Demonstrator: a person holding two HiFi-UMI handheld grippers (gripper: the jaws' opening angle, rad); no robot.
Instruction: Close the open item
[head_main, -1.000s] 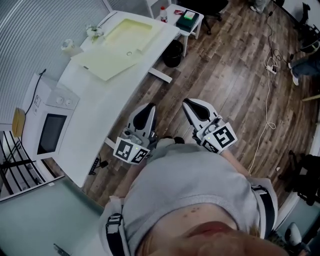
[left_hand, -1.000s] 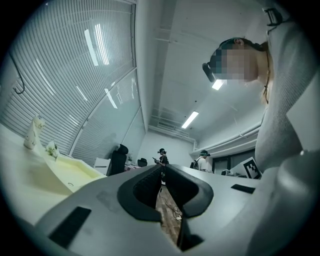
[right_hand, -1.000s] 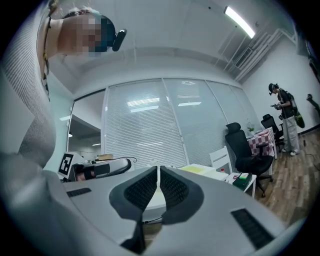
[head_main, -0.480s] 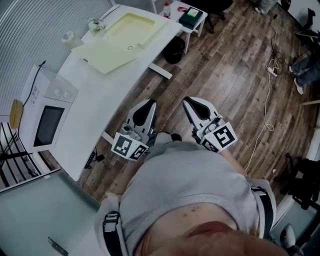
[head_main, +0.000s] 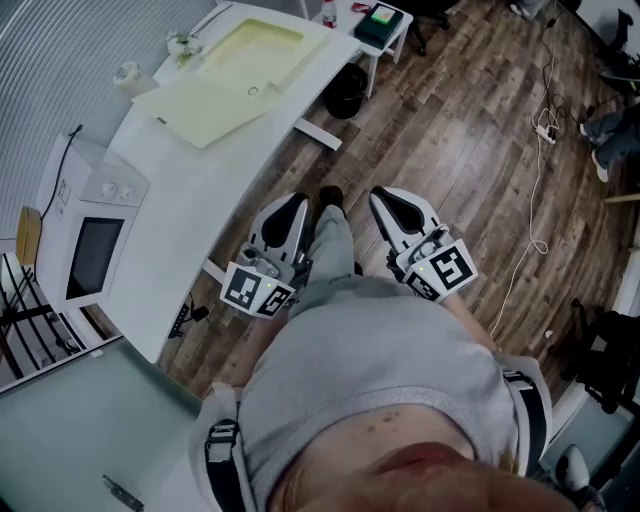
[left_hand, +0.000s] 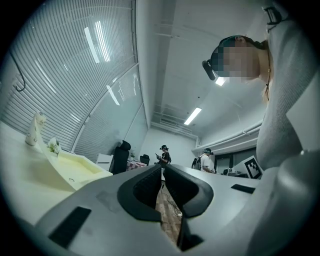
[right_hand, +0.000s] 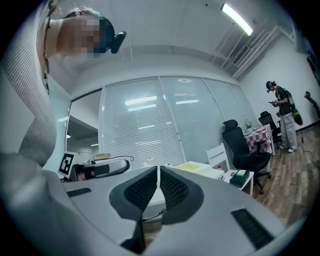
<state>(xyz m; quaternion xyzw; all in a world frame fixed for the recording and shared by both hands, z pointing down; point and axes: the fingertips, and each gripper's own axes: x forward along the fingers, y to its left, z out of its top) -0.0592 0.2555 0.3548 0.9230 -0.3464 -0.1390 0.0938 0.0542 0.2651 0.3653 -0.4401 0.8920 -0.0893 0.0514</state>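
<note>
A white microwave (head_main: 88, 245) with a dark window stands at the left end of the long white desk (head_main: 200, 190); from this angle I cannot tell whether its door is ajar. My left gripper (head_main: 288, 208) and right gripper (head_main: 392, 200) are held side by side at waist height over the wooden floor, well to the right of the desk. Both are shut with nothing between the jaws, as the left gripper view (left_hand: 161, 172) and the right gripper view (right_hand: 158, 172) confirm. The person's leg (head_main: 332, 225) shows between the two grippers.
A pale yellow board (head_main: 210, 105) and tray (head_main: 250, 48) lie at the desk's far end. Beyond stand a black bin (head_main: 345, 95), a small white side table (head_main: 385, 25) and a black chair (right_hand: 245, 150). A cable (head_main: 540, 200) runs over the floor. Other people stand far off.
The person has stepped forward: a leg now shows between the grippers, and the desk and microwave have slid slightly up and left. Both grippers stay shut and close together.
</note>
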